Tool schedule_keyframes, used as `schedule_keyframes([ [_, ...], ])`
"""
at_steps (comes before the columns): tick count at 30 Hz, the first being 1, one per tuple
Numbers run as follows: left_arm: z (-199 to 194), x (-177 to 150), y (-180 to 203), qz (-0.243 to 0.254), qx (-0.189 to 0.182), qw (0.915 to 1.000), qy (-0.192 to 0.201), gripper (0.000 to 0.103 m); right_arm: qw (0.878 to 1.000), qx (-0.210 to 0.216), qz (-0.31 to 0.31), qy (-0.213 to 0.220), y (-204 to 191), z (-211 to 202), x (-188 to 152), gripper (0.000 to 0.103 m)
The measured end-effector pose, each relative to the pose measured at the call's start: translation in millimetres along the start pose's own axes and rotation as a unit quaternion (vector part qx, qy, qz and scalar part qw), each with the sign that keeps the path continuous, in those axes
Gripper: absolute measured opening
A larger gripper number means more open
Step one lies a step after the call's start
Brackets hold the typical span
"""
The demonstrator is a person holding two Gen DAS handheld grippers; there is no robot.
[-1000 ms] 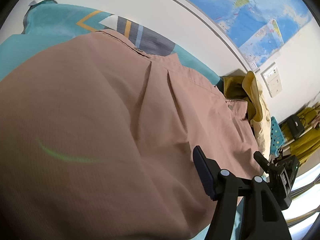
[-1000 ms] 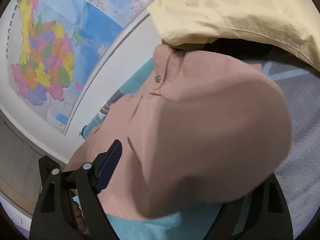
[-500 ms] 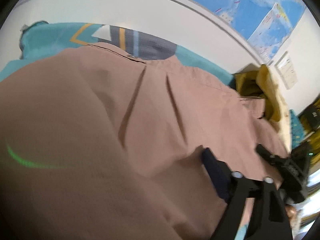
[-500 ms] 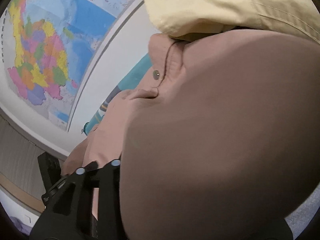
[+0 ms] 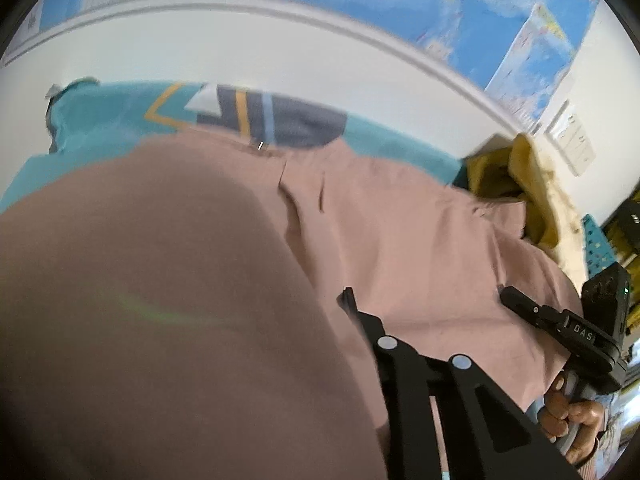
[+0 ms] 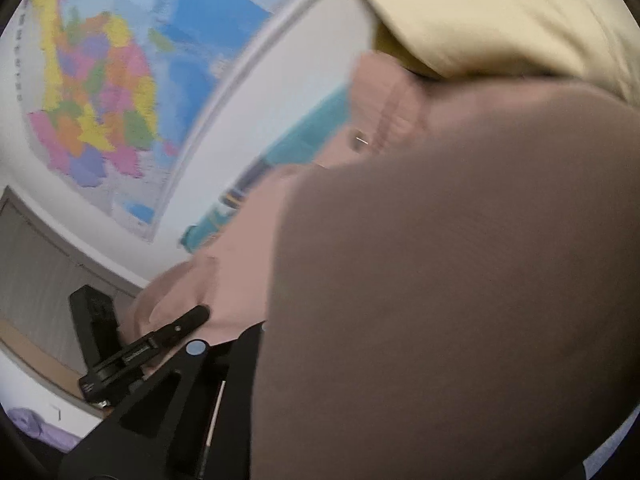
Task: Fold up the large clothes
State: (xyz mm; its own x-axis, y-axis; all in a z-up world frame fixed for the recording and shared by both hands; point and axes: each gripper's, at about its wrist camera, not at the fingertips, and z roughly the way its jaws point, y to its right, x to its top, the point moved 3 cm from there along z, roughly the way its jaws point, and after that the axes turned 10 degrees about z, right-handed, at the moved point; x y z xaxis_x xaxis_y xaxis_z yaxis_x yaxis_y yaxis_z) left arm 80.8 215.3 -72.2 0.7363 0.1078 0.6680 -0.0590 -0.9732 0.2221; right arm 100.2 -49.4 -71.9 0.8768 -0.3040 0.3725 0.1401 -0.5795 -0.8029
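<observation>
Pink garment (image 5: 400, 248) draped over both claws, spanning left gripper (image 5: 348, 304) to right gripper (image 6: 256, 332); grip state cannot be told.

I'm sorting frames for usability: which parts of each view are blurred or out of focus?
Left wrist: the dusty-pink shirt billows close to the lens, its near fold soft and shadowed, with a faint green flare. Right wrist: motion blur smears the colourful wall map; the near pink fabric is a dark, defocused mass.
</observation>
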Motion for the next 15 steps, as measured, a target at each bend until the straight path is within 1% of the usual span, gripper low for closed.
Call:
schedule_keyframes([
  [3,-21.9,21.2,-13.7,-0.003,-0.006,0.9997,0.023,0.016,0.999,0.027,-0.036,0.007,-38.9,-3.9,9.1,0.010],
  [4,-32.8,32.3,-23.5,-0.010,-0.007,0.9993,0.035,0.016,0.998,0.034,-0.051,0.007,-55.3,-2.6,12.3,0.010],
  [6,-49.3,49.3,-36.9,-0.010,0.003,0.9985,0.054,0.016,0.996,0.046,-0.078,0.008,-88.0,3.9,19.1,0.010],
  [7,-61.8,62.0,-47.9,-0.009,0.016,0.9975,0.068,0.016,0.994,0.058,-0.092,0.010,-108.8,9.0,23.7,0.010],
  [9,-79.8,79.2,-64.8,-0.010,0.038,0.9957,0.084,0.016,0.990,0.081,-0.116,0.016,-145.3,20.1,30.3,0.010],
  [11,-103.2,98.5,-88.1,-0.012,0.070,0.9917,0.108,0.016,0.984,0.116,-0.133,0.021,-187.6,37.4,37.2,0.010],
  [13,-130.9,112.9,-116.4,-0.019,0.106,0.9838,0.143,0.016,0.978,0.142,-0.151,0.019,-218.8,55.3,36.3,0.010],
  [14,-139.8,115.1,-128.4,-0.025,0.117,0.9806,0.155,0.016,0.974,0.155,-0.165,0.019,-238.4,71.1,32.1,0.010],
  [15,-149.4,116.4,-146.2,-0.033,0.131,0.9765,0.168,0.017,0.972,0.164,-0.170,0.016,-247.5,81.5,28.3,0.010],
])
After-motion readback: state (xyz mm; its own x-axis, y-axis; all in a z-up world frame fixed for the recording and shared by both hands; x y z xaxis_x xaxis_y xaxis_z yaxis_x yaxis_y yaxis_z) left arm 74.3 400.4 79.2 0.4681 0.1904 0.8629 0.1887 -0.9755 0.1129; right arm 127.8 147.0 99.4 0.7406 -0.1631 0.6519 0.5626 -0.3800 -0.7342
